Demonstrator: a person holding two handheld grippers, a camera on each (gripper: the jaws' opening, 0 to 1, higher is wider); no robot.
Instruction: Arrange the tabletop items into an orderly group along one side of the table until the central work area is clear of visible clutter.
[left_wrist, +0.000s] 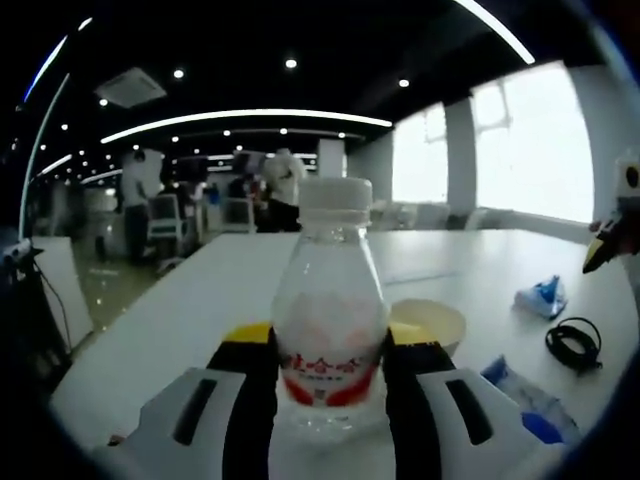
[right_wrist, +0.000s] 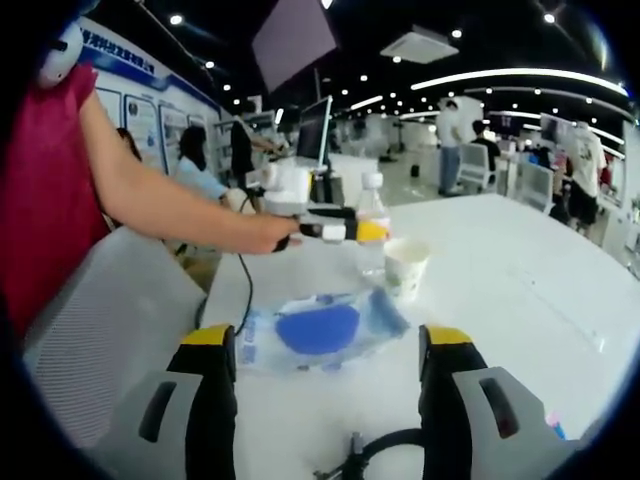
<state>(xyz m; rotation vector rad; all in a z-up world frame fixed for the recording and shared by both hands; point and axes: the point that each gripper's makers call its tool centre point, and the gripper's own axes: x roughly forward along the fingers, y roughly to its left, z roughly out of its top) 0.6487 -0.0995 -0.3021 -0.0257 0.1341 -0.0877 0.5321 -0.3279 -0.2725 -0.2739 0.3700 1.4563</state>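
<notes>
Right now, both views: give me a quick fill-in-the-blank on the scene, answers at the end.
1. The left gripper has its jaws closed on a clear plastic ____ with a white cap.
2. Just past the right gripper lies a clear plastic bag holding something ____ in colour.
3. The paper cup stands ____ on the white table.

Answers: bottle; blue; upright
</notes>
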